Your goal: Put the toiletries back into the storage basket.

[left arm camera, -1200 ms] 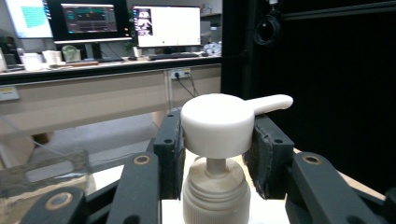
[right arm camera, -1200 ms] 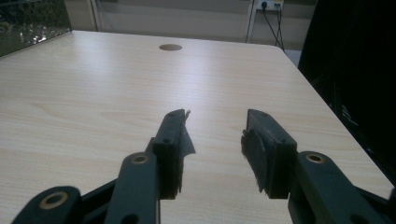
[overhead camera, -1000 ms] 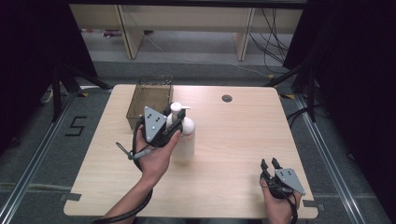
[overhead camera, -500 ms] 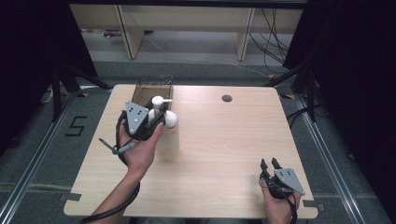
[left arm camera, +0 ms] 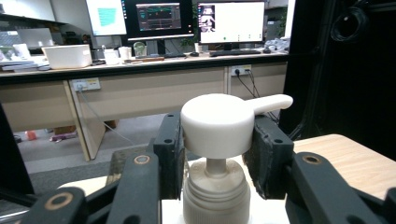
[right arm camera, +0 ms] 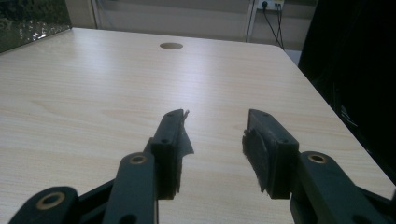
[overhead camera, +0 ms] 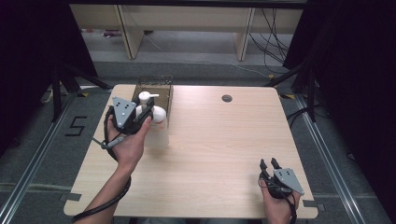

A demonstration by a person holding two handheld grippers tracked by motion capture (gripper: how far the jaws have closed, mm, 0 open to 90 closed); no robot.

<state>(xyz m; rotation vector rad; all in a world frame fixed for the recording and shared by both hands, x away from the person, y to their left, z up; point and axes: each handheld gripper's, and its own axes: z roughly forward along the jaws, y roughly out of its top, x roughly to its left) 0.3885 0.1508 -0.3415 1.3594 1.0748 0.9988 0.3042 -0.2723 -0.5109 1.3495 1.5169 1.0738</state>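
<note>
high view: left gripper (overhead camera: 148,111) clamps pump bottle (overhead camera: 155,125)

pump bottle (overhead camera: 154,122) between left gripper (overhead camera: 142,113) jaws, wire basket (overhead camera: 154,88) just behind it, table hole (overhead camera: 227,98) well right, right gripper (overhead camera: 269,164) far right at near table (overhead camera: 224,140) edge

Left gripper (overhead camera: 140,114), centre left of the high view: black body, topped by a grey three-cornered plate with small dark holes. A black cable trails from it down along the forearm toward the lower left edge. Right gripper (overhead camera: 269,164), lower right of the high view: same black body, same grey plate, black cable looped beside the wrist. Both forearms are bare, no sleeves visible. In the gripper views, the jaws are black, angular, with brass-ringed pivot pins and small screw holes; the right gripper's pads look frayed at their edges.
</note>
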